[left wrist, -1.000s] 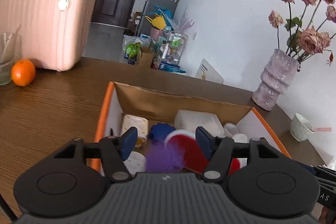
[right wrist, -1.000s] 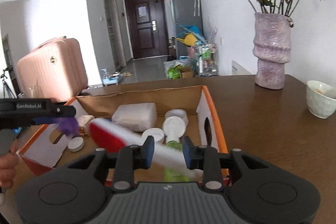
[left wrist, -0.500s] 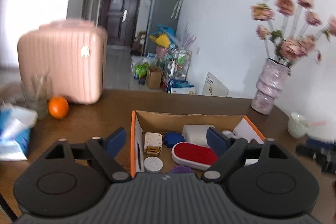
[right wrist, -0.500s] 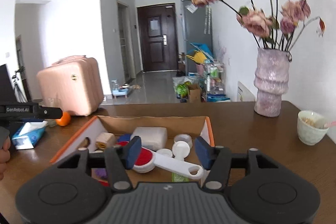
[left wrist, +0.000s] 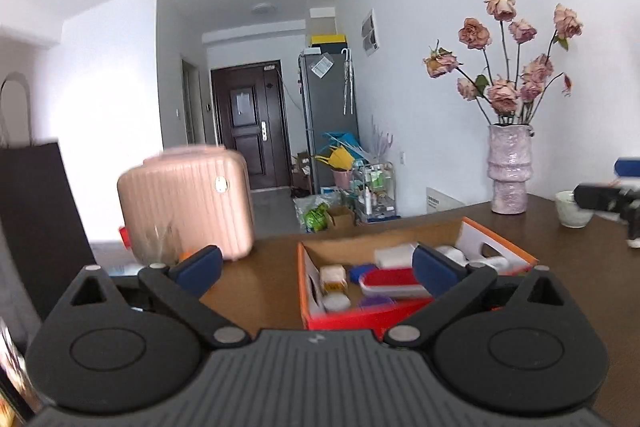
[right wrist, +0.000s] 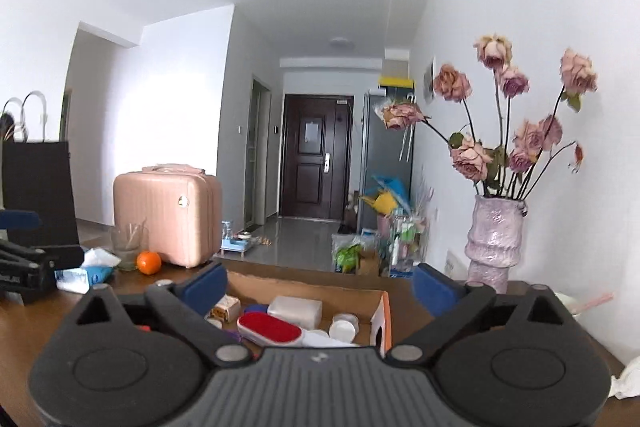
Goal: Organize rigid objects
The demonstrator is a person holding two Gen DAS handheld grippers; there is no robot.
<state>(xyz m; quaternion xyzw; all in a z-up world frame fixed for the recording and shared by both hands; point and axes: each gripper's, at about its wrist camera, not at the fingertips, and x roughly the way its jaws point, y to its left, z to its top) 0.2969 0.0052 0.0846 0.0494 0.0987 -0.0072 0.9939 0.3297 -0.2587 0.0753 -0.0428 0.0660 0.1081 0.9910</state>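
The left gripper [left wrist: 316, 265] is held level above the wooden table [left wrist: 256, 291], its jaws spread wide with nothing between them; the right gripper [right wrist: 320, 285] sits likewise, level, jaws fully apart and empty, looking across the cardboard box [right wrist: 382, 311] toward the hallway. The box stands on the table ahead of both grippers, and the red-faced brush [right wrist: 270, 327] lies inside it near the middle, beside a white rectangular block [right wrist: 295, 309]; one yellow-and-white small carton [left wrist: 333, 277], one blue lid [left wrist: 362, 271] and several white round caps lie around them, though the left view is blurred and the purple thing [left wrist: 376, 302] at the near wall is hard to make out. The box's near part is hidden behind each gripper body. One pink suitcase [right wrist: 168, 213], one orange [right wrist: 149, 262], one vase of dried roses [right wrist: 496, 239] and one white cup [left wrist: 572, 213] stand outside the box.
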